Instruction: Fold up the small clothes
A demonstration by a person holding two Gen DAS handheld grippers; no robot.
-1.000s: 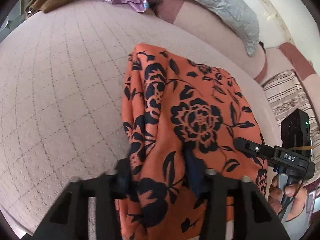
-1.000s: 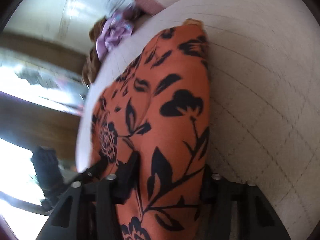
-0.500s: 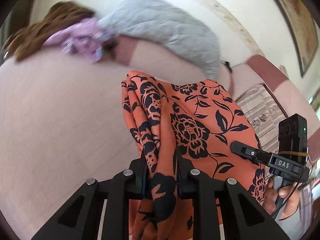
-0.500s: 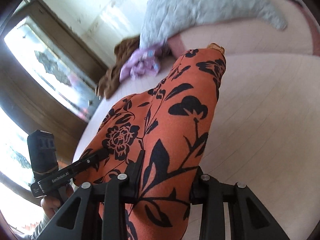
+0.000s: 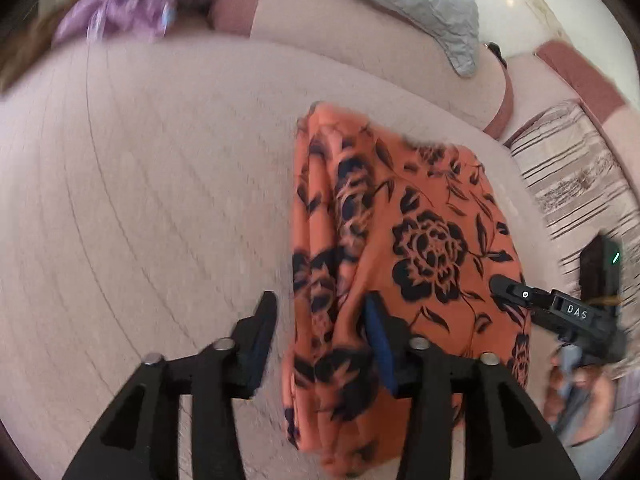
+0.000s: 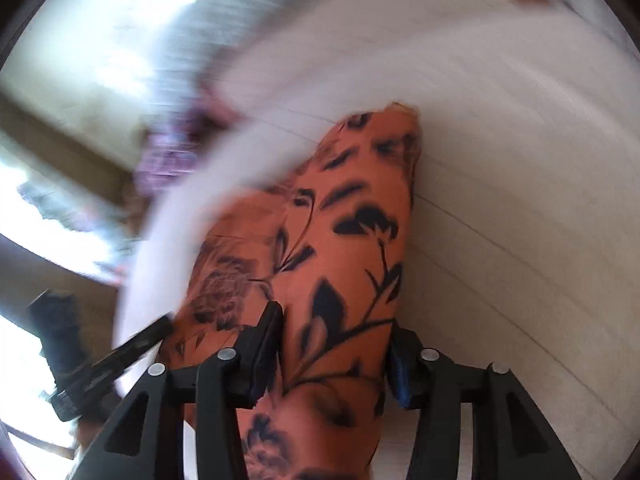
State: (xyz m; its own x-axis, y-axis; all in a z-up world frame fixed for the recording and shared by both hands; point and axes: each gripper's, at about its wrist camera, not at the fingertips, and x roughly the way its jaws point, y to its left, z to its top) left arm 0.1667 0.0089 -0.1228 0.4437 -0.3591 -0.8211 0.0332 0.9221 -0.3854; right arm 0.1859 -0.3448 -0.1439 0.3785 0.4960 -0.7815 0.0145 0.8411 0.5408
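My left gripper (image 5: 320,334) is opening: its right pad touches the bunched edge of the orange floral cloth (image 5: 404,240), while the left pad stands clear over bare bed (image 5: 140,200), so I grip nothing. My right gripper (image 6: 334,354) is opening too, with the cloth's other edge between its jaws; I cannot tell whether the pads press it, as that view is blurred. The cloth lies folded on the bed, ahead of and under both grippers. I judge this is the release after a fold. To do it well I let both edges drop together, then draw straight back so no pad drags the layers askew. I see no containers; spare clothes (image 5: 120,28) lie far ahead.
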